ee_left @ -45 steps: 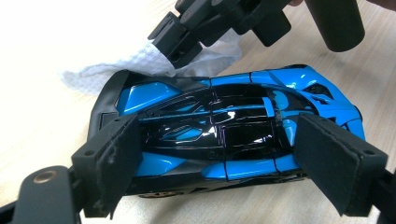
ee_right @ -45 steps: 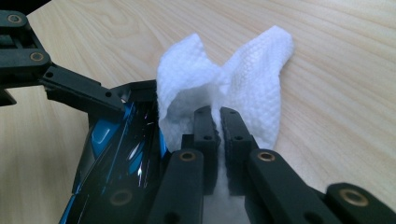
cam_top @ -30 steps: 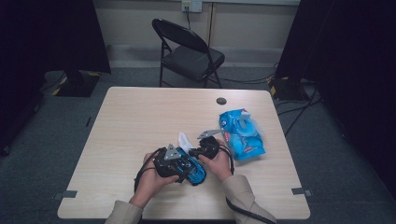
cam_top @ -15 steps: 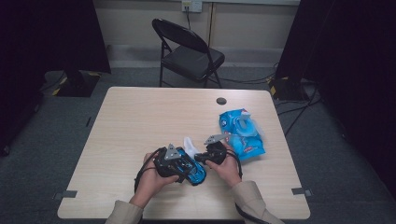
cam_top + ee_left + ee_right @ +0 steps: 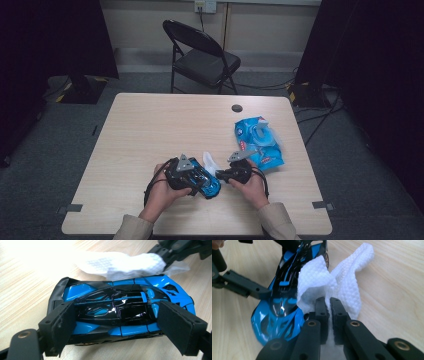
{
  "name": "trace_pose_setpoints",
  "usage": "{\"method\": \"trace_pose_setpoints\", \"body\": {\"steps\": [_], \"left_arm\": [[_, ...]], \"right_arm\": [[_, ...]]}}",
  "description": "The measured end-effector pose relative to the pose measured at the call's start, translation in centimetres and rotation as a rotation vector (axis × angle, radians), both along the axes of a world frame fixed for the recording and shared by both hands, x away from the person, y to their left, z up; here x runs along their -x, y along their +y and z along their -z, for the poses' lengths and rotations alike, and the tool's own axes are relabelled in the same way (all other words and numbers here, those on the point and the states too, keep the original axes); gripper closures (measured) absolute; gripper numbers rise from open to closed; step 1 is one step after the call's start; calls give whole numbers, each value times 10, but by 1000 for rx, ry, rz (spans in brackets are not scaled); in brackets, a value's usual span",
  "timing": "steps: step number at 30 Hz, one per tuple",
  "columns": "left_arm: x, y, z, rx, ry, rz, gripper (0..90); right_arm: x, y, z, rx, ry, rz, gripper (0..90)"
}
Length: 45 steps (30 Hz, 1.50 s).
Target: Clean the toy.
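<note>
Near the front edge of the table [image 5: 150, 130], the left gripper [image 5: 192, 177] clamps a blue and black toy car [image 5: 117, 312] between its two pads, one pressed on each flank. In the left gripper view the car lies across the picture, its long axis running side to side, with the pointed blue nose at the picture's right and the black winged tail at the left. In the high view the car lies on the tabletop between the two hands, its blue nose end angled toward the near right.

The right gripper [image 5: 329, 305] has its jaws pinched tight on a white wipe [image 5: 337, 282], which bunches up from between them and lies against the side of the car. In the left gripper view the wipe rests along the car's far side.

Farther back on the right of the table lies a blue pack of wipes [image 5: 260, 142], well apart from the car; what is inside it cannot be told. Beyond it, a small dark round thing [image 5: 237, 108] sits near the far edge. Behind the table stands a black folding chair [image 5: 202, 57].
</note>
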<state>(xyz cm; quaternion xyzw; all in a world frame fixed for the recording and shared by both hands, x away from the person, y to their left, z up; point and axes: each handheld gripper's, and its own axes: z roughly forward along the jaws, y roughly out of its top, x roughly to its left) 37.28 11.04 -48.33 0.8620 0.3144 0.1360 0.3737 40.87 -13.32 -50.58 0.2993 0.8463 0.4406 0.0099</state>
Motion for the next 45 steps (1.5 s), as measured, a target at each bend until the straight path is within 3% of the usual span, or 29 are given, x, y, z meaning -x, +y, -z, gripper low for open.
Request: {"method": "trace_pose_setpoints", "body": {"steps": [15, 26, 33, 36, 40, 45], "left_arm": [[0, 0, 0, -5, 0, 1, 152], [1, 0, 0, 1, -3, 1, 153], [-1, 1, 0, 10, -3, 15, 152], [-2, 3, -1, 13, 4, 32, 153], [0, 9, -5, 50, 39, 25, 210], [6, 27, -13, 53, 33, 26, 210]], "right_arm": [[19, -15, -2, 29, -29, 2, 866], [33, -28, -9, 74, -9, -18, 854], [33, -36, -32, -27, -57, 36, 854], [32, -32, -43, -71, -82, 34, 851], [32, -18, -47, -63, -101, 10, 844], [31, 3, -45, -47, -101, -33, 847]]}}
